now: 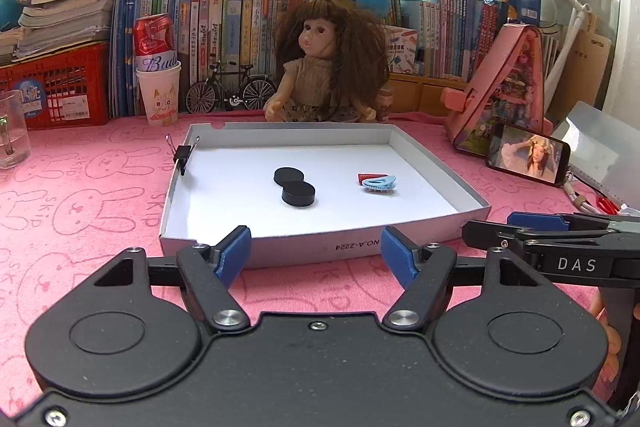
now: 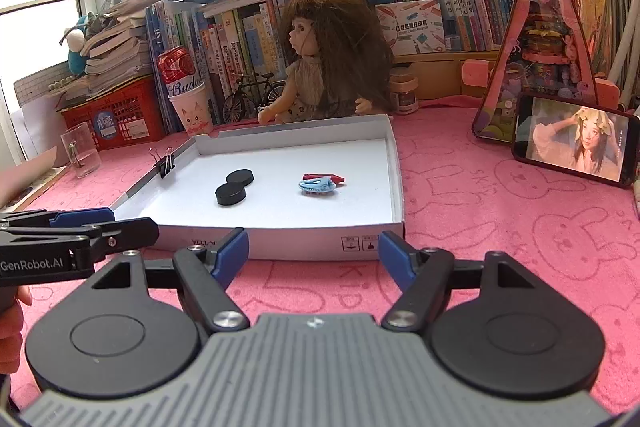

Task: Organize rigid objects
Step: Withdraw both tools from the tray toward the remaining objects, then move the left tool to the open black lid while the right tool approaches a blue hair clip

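Observation:
A shallow white box lid (image 1: 400, 139) (image 2: 394, 163) lies on the pink cloth. Inside it lie two black round discs (image 1: 295, 187) (image 2: 234, 186), overlapping, and a light blue hair clip (image 1: 379, 183) (image 2: 318, 184) against a small red clip (image 1: 372, 175) (image 2: 325, 177). A black binder clip (image 1: 183, 157) (image 2: 165, 165) grips the lid's left wall. My left gripper (image 1: 316, 254) is open and empty, just in front of the lid's near wall. My right gripper (image 2: 314, 251) is open and empty, beside it at the same wall. Each gripper shows in the other's view, the right (image 1: 560, 231) and the left (image 2: 80, 227).
A doll (image 1: 324, 67) (image 2: 324, 67) sits behind the lid. A paper cup holding a red can (image 1: 158, 83) (image 2: 188, 95), a glass mug (image 1: 12, 131) (image 2: 82, 149), a model bicycle (image 1: 230, 91), a phone (image 1: 528, 155) (image 2: 576, 143) and a pink toy house (image 1: 504, 87) (image 2: 536, 47) stand around.

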### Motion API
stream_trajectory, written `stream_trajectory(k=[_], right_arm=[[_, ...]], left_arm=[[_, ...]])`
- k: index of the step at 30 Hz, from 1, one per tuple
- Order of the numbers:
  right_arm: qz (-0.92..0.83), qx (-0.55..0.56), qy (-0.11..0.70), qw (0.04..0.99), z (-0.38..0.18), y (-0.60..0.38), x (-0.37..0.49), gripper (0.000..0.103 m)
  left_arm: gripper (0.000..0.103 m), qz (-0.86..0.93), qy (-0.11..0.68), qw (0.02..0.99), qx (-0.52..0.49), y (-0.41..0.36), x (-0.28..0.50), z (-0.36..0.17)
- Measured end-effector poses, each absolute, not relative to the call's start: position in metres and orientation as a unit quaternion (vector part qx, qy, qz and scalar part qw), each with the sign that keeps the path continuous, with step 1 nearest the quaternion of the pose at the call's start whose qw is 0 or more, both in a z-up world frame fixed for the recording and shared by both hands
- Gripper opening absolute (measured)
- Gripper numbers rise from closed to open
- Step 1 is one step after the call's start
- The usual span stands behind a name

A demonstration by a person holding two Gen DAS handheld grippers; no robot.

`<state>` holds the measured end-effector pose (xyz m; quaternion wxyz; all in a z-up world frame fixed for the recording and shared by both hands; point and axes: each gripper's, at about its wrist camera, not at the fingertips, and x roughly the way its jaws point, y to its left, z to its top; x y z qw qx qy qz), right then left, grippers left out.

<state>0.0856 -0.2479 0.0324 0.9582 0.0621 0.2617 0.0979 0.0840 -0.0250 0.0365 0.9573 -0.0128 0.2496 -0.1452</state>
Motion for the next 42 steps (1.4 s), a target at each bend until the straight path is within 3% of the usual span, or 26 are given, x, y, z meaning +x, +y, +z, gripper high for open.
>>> stream_trajectory(k=[17, 23, 28, 31, 42], right_arm=[[0.154, -0.002, 0.265, 0.952, 0.011, -0.253, 0.023, 0.082], [0.175, -0.029, 0.266, 0.947, 0.008, -0.246, 0.018, 0.082], [0.186, -0.039, 0.262, 0.946, 0.009, -0.239, 0.017, 0.081], [0.202, -0.059, 0.261, 0.942, 0.009, -0.232, 0.014, 0.080], [0.194, -0.062, 0.263, 0.943, 0.004, -0.223, 0.014, 0.063]], left_arm=[[0.066, -0.135, 0.270, 0.953, 0.003, 0.007, 0.007, 0.001], [0.056, -0.143, 0.261, 0.954, 0.022, 0.006, -0.005, -0.002], [0.039, -0.136, 0.259, 0.956, 0.024, 0.007, -0.009, -0.003], [0.037, -0.138, 0.258, 0.956, 0.029, 0.008, -0.009, -0.004], [0.037, -0.137, 0.258, 0.956, 0.024, 0.004, -0.005, -0.006]])
